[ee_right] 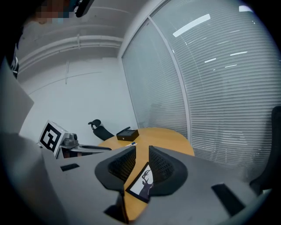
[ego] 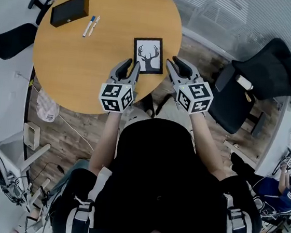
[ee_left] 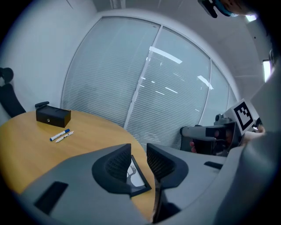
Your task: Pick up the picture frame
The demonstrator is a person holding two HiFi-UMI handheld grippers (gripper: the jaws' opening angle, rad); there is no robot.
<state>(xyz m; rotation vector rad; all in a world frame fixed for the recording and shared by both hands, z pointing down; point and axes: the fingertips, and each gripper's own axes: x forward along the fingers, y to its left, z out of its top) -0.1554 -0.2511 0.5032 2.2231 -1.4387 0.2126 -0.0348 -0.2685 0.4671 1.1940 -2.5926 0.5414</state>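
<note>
The picture frame (ego: 148, 54) is black with a deer-antler print and lies flat near the near edge of the round wooden table (ego: 78, 64). My left gripper (ego: 131, 66) hovers by the frame's lower left corner. Its jaws stand apart with nothing between them. My right gripper (ego: 175, 64) hangs just off the frame's right side, over the table's rim, also open and empty. In the left gripper view the frame (ee_left: 137, 176) shows past the left gripper (ee_left: 138, 154). In the right gripper view the frame (ee_right: 142, 184) shows below the right gripper (ee_right: 142, 156).
A black box (ego: 70, 10) and two markers (ego: 91, 25) lie at the table's far left. A black office chair (ego: 265, 75) stands right of the table and another chair (ego: 13, 38) at the left. Window blinds (ee_left: 145, 83) run behind the table.
</note>
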